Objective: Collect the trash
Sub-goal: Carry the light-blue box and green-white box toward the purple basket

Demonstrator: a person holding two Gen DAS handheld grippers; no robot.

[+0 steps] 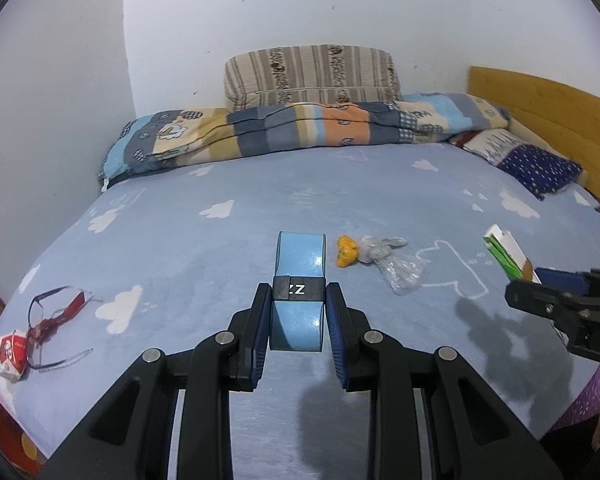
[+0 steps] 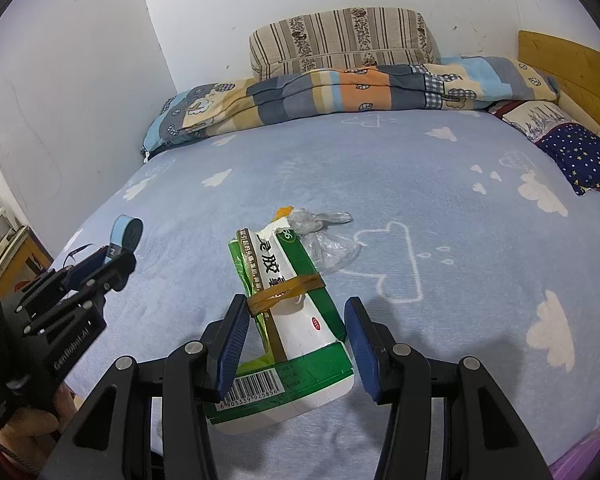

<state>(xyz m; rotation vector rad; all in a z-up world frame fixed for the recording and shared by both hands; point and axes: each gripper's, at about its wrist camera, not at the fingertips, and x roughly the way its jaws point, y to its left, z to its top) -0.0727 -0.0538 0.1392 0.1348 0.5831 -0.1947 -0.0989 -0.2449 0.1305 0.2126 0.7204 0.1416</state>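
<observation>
My left gripper [image 1: 298,312] is shut on a light blue looped band with a black clasp [image 1: 299,276], held above the bed. The band also shows in the right wrist view [image 2: 125,234]. My right gripper [image 2: 296,320] is shut on a green and white medicine box bundled with a rubber band [image 2: 290,300]; the left finger presses the box, and a small gap shows at the right finger. The box also shows in the left wrist view [image 1: 508,256]. An orange scrap [image 1: 347,251] and a crumpled clear plastic wrapper [image 1: 394,264] lie on the blue cloud-print sheet [image 1: 220,248] ahead.
A red and white packet [image 1: 10,354] with tangled red and dark strings [image 1: 54,312] lies at the bed's left edge. A folded quilt [image 1: 300,128], a striped pillow [image 1: 312,74], a starry pillow [image 1: 540,168] and a wooden headboard [image 1: 548,108] sit at the back and right.
</observation>
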